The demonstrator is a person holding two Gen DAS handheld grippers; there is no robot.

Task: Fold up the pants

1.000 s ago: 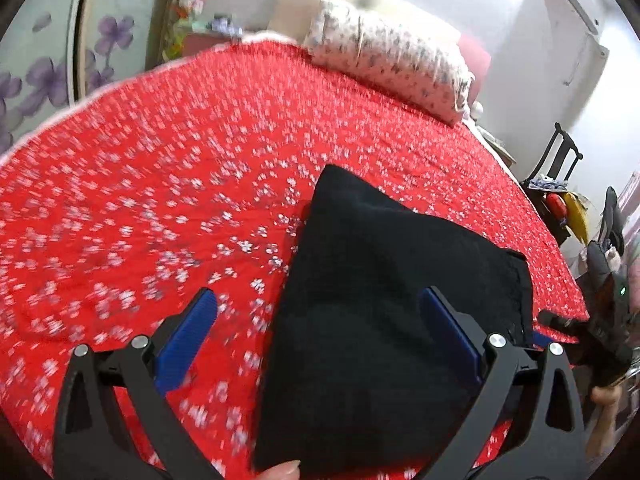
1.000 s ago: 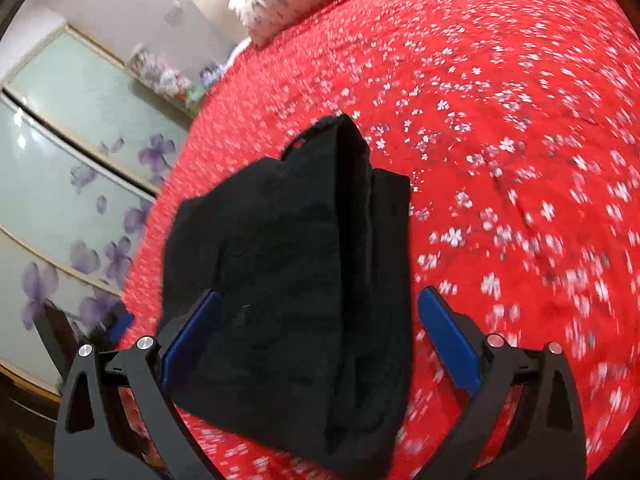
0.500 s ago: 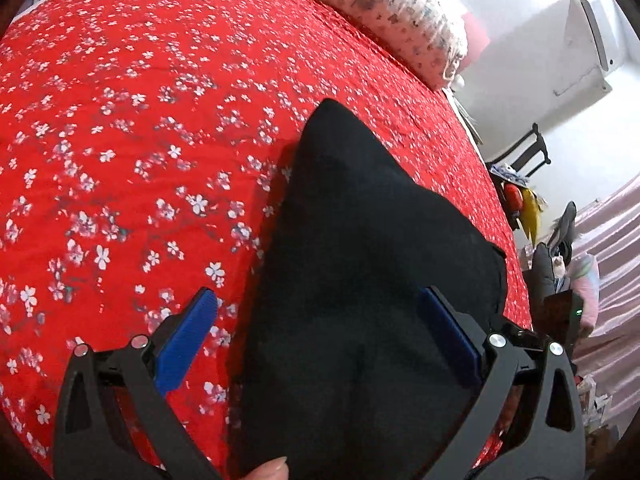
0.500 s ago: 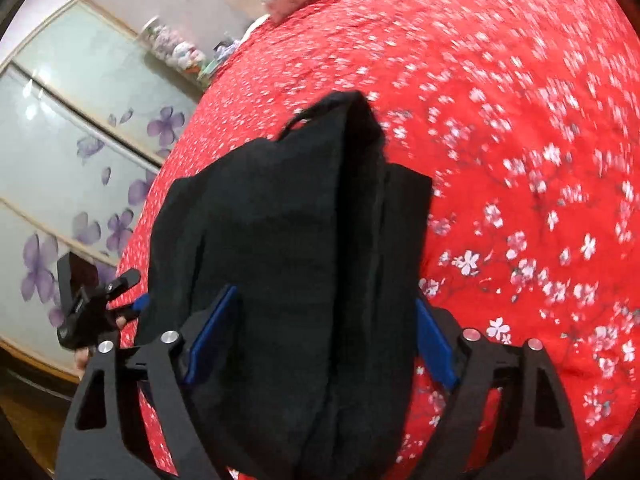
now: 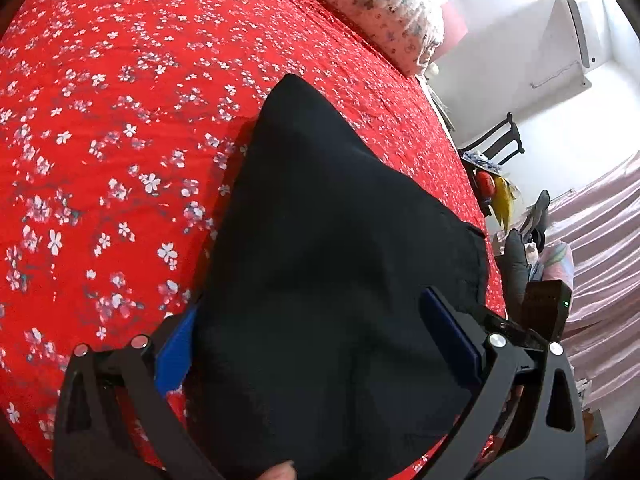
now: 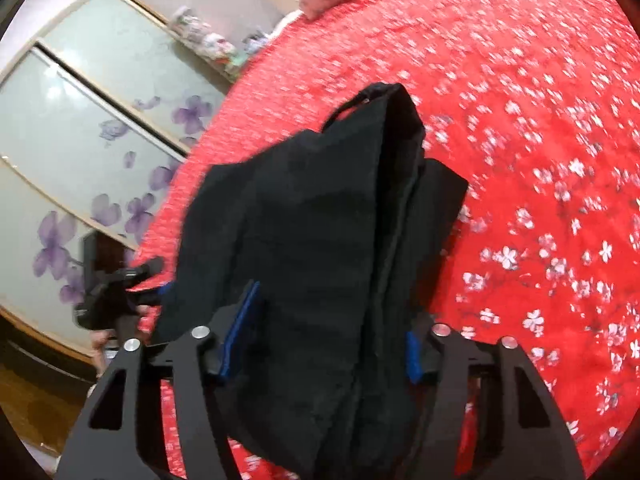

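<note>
The black pants [image 5: 332, 264] lie folded into a thick stack on the red flowered bedspread [image 5: 100, 120], near its front edge. My left gripper [image 5: 316, 340] is open, its blue-padded fingers [image 5: 452, 336] straddling the near end of the stack. In the right wrist view the pants [image 6: 320, 232] show layered edges, and my right gripper [image 6: 320, 344] has its jaws narrowed around the stack's end, pads pressing the cloth. The left gripper [image 6: 120, 280] shows at the stack's far side.
A flowered pillow [image 5: 380, 12] lies at the head of the bed. A dark chair [image 5: 496, 144] with clutter and a pink curtain [image 5: 600, 240] stand beyond the bed's right side. Sliding wardrobe doors with purple flowers [image 6: 80, 160] stand on the other side.
Both grippers have moved forward over the ends of the pants stack. The right gripper's jaws have narrowed onto the cloth; the left has stayed wide.
</note>
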